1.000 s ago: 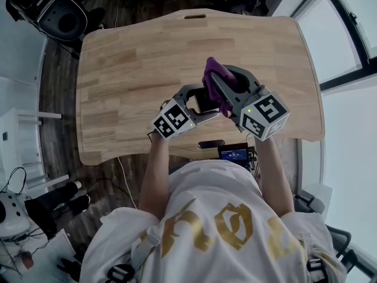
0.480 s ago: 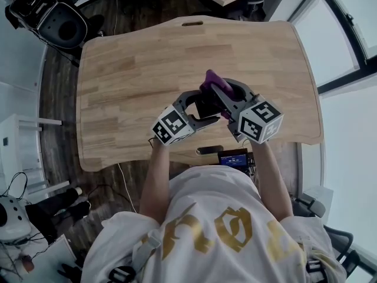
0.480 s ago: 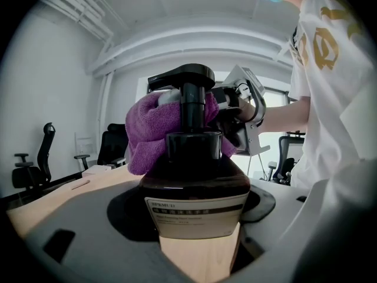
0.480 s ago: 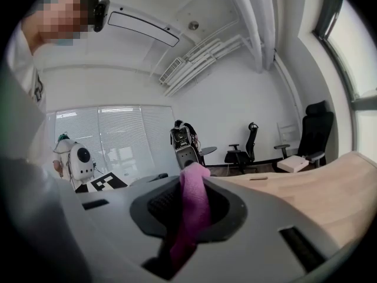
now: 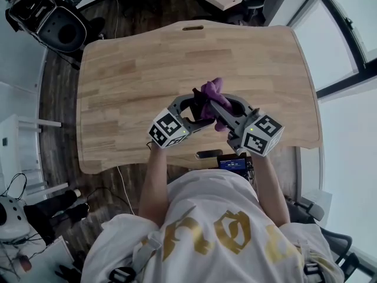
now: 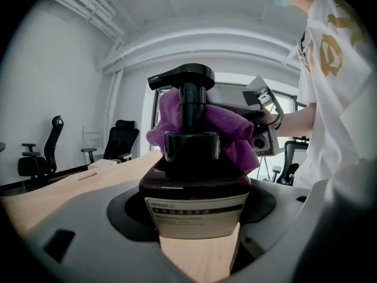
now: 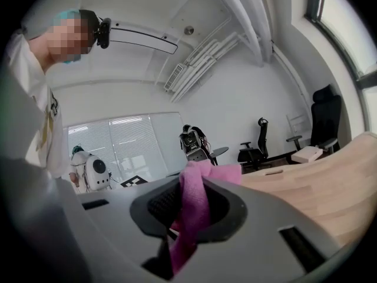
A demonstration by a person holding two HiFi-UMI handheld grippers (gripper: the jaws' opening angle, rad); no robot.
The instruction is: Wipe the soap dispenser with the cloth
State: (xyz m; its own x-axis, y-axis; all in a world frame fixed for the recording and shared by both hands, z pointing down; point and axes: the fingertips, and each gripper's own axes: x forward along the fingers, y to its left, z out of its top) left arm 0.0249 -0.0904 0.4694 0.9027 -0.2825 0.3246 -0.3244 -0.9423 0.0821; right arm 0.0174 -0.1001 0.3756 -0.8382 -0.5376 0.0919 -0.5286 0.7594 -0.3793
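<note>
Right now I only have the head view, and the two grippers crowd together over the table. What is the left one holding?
Observer: The left gripper is shut on the soap dispenser, a brown pump bottle with a pale label.
Operator: And the right one?
Observer: The right gripper is shut on the purple cloth; a fold is pinched between its jaws.
Operator: Where does it meet the dispenser?
Observer: The left gripper view shows it bunched around the neck, behind the black pump head.
</note>
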